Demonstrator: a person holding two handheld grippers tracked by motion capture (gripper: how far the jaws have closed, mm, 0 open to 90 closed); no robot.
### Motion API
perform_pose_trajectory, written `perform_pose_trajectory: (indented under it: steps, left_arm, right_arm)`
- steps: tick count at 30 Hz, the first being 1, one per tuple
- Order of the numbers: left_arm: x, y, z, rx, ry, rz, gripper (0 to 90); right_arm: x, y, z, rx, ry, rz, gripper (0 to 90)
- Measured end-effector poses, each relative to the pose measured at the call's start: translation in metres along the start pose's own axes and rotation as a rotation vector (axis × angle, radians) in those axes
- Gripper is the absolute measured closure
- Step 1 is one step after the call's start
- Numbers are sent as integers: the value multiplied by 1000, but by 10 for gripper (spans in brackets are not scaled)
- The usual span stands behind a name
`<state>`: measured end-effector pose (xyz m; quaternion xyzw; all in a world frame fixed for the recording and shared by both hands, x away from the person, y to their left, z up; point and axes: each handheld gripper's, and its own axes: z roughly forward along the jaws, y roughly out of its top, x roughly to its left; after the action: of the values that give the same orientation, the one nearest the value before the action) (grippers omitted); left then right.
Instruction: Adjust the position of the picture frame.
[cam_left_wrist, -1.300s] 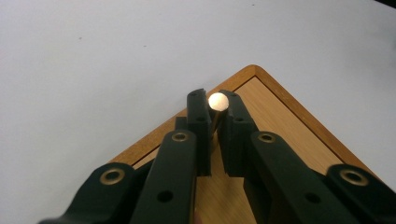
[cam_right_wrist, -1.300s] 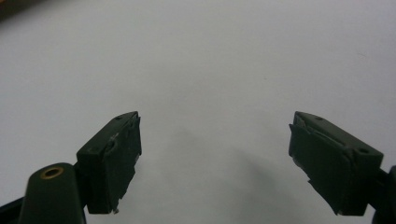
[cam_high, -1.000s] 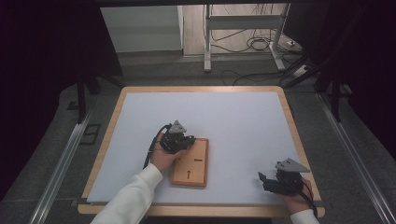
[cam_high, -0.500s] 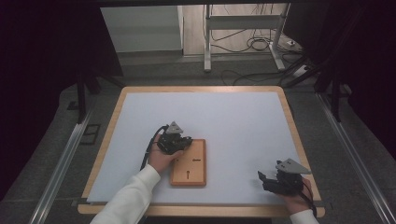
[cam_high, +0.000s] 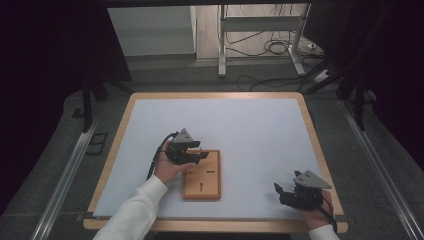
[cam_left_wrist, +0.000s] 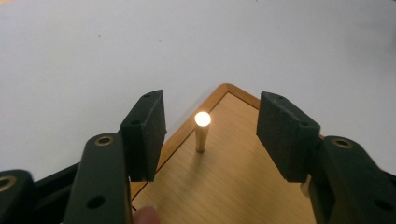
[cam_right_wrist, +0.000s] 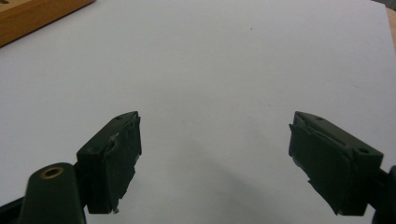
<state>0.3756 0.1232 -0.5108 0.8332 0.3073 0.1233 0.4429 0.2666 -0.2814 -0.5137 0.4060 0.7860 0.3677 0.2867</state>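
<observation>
One flat rectangular wooden board (cam_high: 202, 175) with an orange-brown rim lies on the white table surface (cam_high: 240, 130), nearer the person's edge than the far edge and a little left of the table's middle; it serves as the landmark here; two dark slots mark its top face in the high view. One short pale wooden peg (cam_left_wrist: 201, 131) stands upright on the board close to a corner, its rounded tip glaring bright in the left gripper view. There are two grippers; the left gripper (cam_high: 196, 156), black with a grey three-cornered plate on top, sits over the board's far left corner, held by a hand (cam_high: 167, 167) in a white sleeve (cam_high: 132, 212); its jaws stand apart, one on each side of the peg, and neither pad (cam_left_wrist: 145, 133) touches it. The right gripper (cam_high: 282, 192) rests on the white surface well to the right of the board, near the table's wooden border (cam_high: 325, 165); its jaws are spread wide over bare white surface, with the board's edge (cam_right_wrist: 32, 16) off at the upper left of the right gripper view. Beyond the table, far from the board, cables (cam_high: 260, 47) lie on the floor by a metal stand (cam_high: 255, 25).
</observation>
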Motion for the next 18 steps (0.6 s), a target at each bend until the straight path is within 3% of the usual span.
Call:
perform_pose_trajectory:
  steps: [9, 18]
  left_arm:
    - [3, 1, -4, 23, -20, 34, 397]
    - [6, 0, -3, 45, -29, 25, 390]
  right_arm:
    - [2, 0, -1, -11, 11, -8, 175]
    - [10, 3, -2, -21, 34, -29, 175]
